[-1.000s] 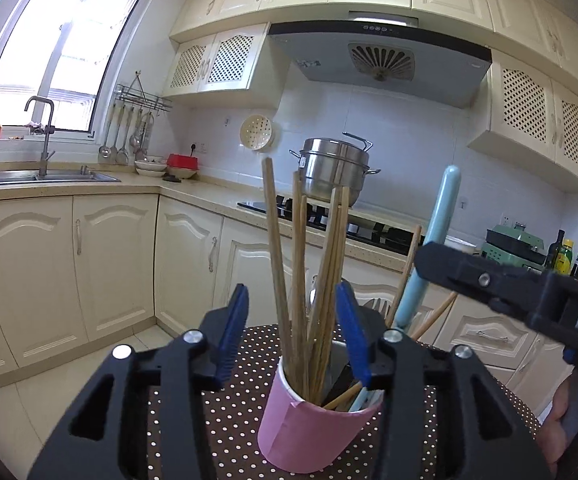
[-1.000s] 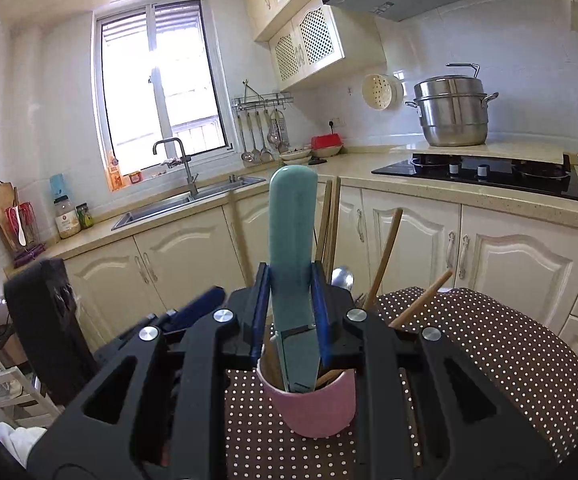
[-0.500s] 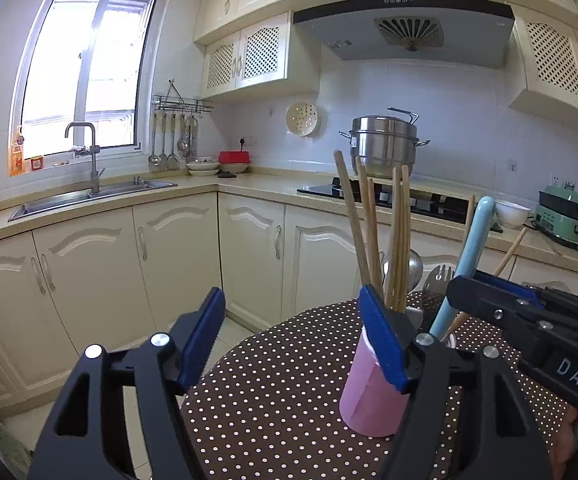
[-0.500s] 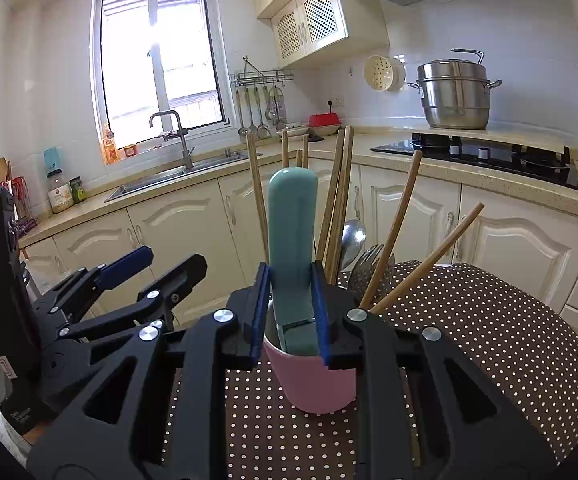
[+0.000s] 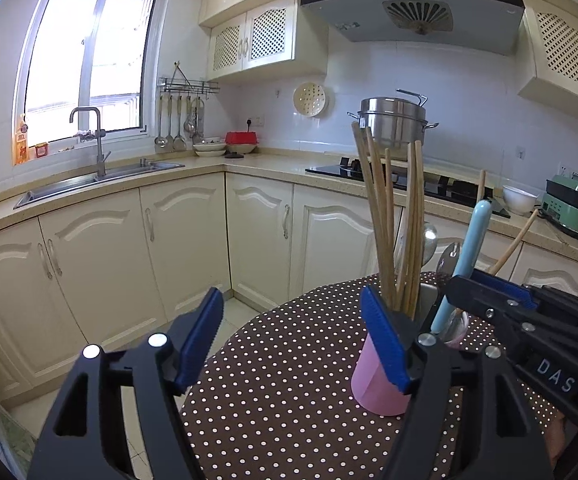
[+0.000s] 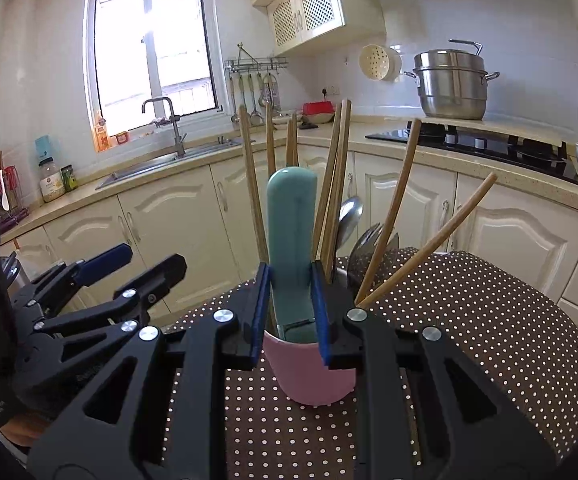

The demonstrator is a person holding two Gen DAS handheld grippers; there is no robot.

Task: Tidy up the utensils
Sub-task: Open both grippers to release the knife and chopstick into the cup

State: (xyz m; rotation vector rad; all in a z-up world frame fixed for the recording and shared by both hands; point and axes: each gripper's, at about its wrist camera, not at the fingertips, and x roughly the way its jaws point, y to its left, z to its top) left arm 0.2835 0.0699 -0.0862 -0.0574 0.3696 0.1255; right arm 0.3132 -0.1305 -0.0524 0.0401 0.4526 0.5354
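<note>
Lighting: bright daylight from window [image 5: 89, 60], blown out to white glare; cabinets beside it evenly lit; focus sharp throughout; fisheye bending, dark vignette at frame corners.

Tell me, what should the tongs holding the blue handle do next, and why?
Probably open and let go. The right tongs grip the blue handle, whose lower end already sits inside the pink cup. The left tongs are open, off the cup.
</note>
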